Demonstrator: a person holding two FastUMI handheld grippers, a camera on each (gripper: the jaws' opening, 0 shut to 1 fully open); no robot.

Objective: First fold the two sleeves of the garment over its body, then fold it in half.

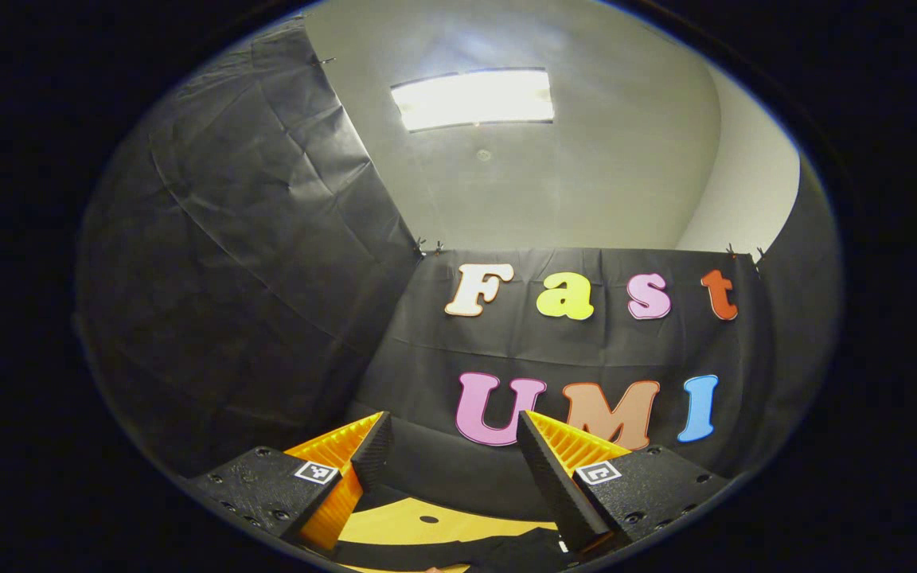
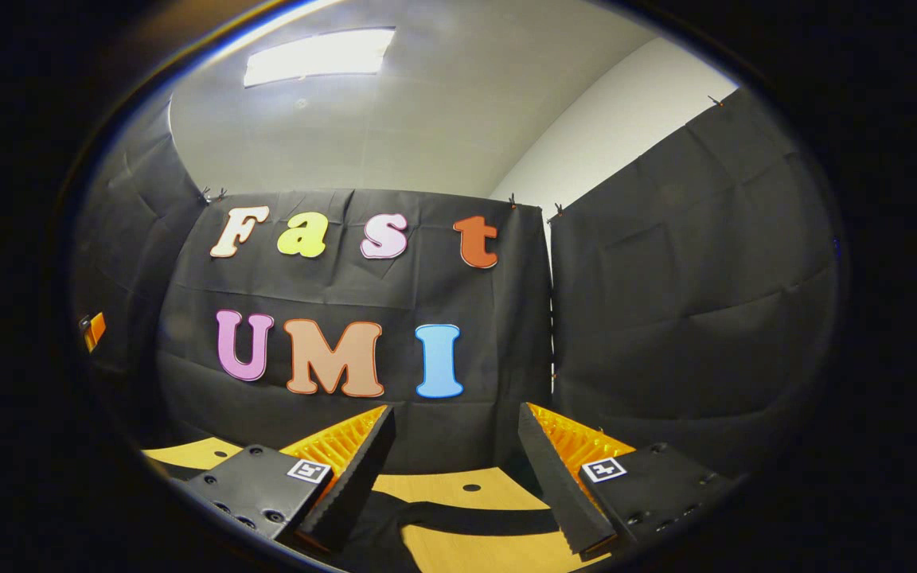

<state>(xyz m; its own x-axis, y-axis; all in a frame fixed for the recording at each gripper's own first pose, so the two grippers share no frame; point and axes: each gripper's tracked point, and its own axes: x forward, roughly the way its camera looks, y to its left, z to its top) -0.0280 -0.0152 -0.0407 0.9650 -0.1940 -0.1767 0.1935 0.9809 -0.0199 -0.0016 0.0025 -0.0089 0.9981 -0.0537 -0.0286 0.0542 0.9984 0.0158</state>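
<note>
Prob. lab recording booth: black cloth walls (image 2: 665, 263), ceiling light panel (image 1: 474, 97), wood tabletop (image 2: 458, 485).

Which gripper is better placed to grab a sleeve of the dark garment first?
Left, tentatively. The left gripper is open with the dark garment low between its fingers on the wooden table. The right gripper, also open, faces mostly table.

Black-cloth booth under a lit ceiling panel

Creased black cloth (image 1: 267, 263) hangs as the booth's walls, clipped at the upper corners, with a back panel and side panels meeting at seams. Above them rise a pale grey ceiling (image 1: 586, 175) and a white wall (image 2: 610, 127). A rectangular ceiling light (image 1: 472, 98) glows brightly. Low down, a light wooden counter (image 2: 458, 489) with a small dark hole shows.
</note>
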